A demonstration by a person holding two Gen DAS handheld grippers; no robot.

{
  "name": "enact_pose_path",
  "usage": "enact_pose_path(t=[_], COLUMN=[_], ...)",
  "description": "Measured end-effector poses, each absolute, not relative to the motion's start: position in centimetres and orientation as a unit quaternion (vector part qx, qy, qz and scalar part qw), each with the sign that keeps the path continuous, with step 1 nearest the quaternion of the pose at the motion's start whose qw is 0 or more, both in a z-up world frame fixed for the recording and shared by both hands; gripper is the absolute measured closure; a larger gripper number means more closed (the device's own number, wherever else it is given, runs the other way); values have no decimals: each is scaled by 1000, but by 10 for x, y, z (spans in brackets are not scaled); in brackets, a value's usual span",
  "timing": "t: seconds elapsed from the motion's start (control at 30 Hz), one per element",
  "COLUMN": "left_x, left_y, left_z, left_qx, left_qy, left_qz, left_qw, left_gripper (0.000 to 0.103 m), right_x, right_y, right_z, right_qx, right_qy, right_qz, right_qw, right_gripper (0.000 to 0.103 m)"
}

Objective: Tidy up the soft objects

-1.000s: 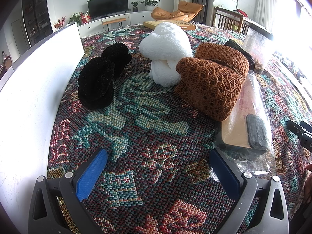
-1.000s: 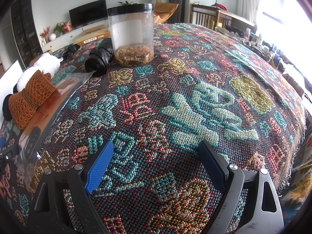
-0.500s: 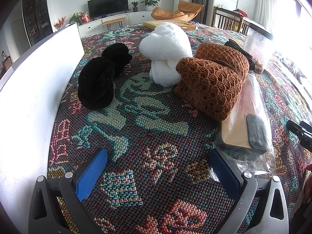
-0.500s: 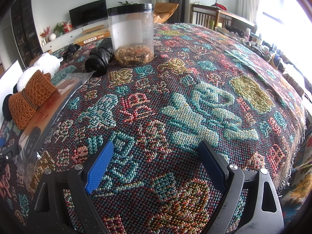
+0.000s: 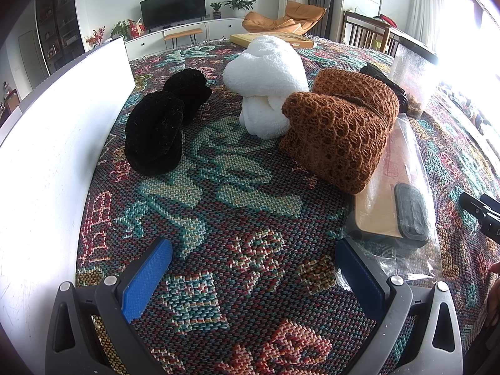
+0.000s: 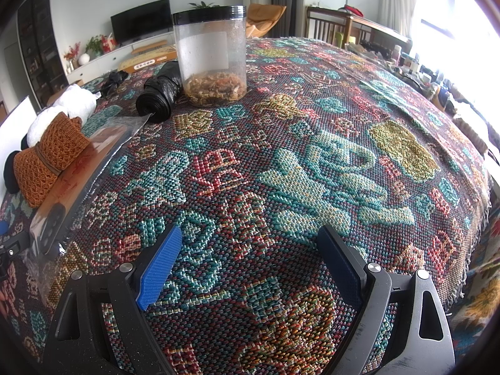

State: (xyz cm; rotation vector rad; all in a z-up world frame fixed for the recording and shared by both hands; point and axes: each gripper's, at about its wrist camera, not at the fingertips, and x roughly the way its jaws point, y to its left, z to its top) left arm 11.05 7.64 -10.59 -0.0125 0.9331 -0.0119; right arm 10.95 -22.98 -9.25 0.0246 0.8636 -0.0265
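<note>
Left gripper [image 5: 253, 268] agape, sees black bundles [image 5: 154, 132]; right gripper [image 6: 250, 259] agape, sees jar [image 6: 211, 56].

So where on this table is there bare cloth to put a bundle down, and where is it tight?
Widest free patch: the woven cloth ahead of the right gripper, right of the clear jar. A smaller patch lies before the left gripper, between the white board and the bagged wooden piece. Crowded: black bundles, white towel and brown knit.

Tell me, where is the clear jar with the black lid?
In the right wrist view the clear jar stands upright at the far left-centre of the patterned cloth, beside a black bag roll.
</note>
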Motion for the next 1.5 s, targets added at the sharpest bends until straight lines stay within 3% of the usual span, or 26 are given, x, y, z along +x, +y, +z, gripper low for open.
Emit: enact_pose_path(t=[0.53, 0.63, 0.8, 1.0, 1.07, 1.2, 1.5], left_x=[106, 87, 63, 60, 59, 58, 57], left_y=[80, 86, 85, 83, 82, 82, 81], left_z=[-103, -101, -103, -105, -105, -104, -103], left_qx=[-2, -24, -8, -4, -2, -3, -3], left_qy=[471, 474, 453, 446, 446, 445, 444], left_qz=[-19, -24, -20, -14, -14, -14, -12], left_qw=[882, 880, 891, 895, 895, 895, 896], left_gripper=[0, 0, 0, 0, 0, 0, 0], right_x=[112, 112, 139, 199, 199, 178, 146], right_y=[-228, -221, -131, -52, -41, -59, -229], right_z=[-90, -69, -28, -62, -58, -42, -28], right_qx=[9, 76, 123, 132, 105, 97, 128], right_qy=[431, 447, 452, 528, 517, 493, 470], right_qz=[-12, 24, 191, 214, 223, 249, 221], right_qw=[902, 891, 863, 811, 820, 828, 845], right_gripper=[12, 13, 13, 14, 18, 53, 58])
